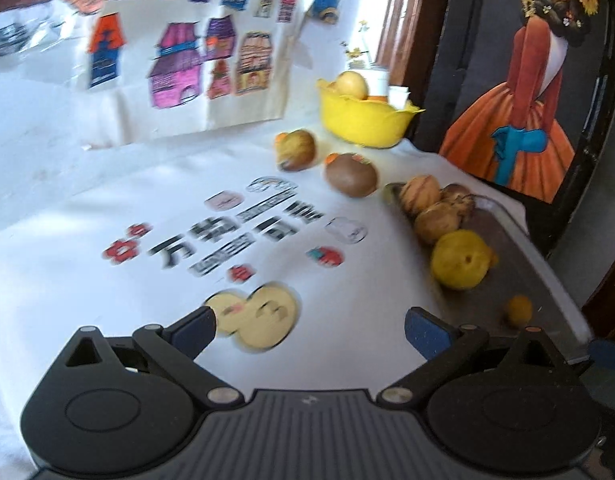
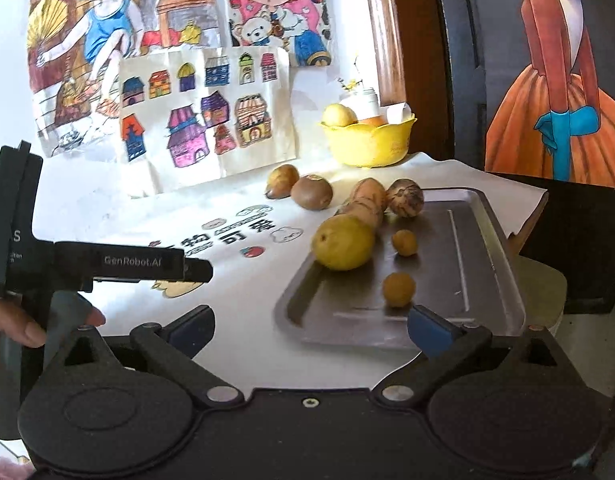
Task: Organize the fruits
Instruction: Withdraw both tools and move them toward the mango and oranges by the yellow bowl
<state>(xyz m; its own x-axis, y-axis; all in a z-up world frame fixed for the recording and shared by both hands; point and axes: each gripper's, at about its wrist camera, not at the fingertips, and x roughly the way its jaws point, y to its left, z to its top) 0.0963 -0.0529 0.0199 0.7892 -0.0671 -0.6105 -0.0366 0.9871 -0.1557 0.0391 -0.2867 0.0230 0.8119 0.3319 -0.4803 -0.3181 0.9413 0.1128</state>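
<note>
A grey metal tray (image 2: 479,264) lies on the white cloth. On it are a large yellow fruit (image 2: 342,242), two small orange fruits (image 2: 404,242) (image 2: 398,289), a long brown fruit (image 2: 365,204) and a round brown one (image 2: 405,198). A kiwi (image 2: 311,191) and another brown fruit (image 2: 282,180) lie on the cloth behind the tray. The yellow bowl (image 2: 367,140) at the back holds a pale fruit (image 2: 337,115). My right gripper (image 2: 311,328) is open and empty at the tray's near edge. My left gripper (image 1: 311,328) is open and empty over the cloth, left of the tray (image 1: 547,280).
Children's drawings (image 2: 203,120) lean on the wall behind the cloth. A dark board with a painted figure (image 2: 555,100) stands at the right, close behind the tray. White cups (image 1: 381,80) sit beside the bowl. A hand (image 2: 23,324) grips the left tool at the left edge.
</note>
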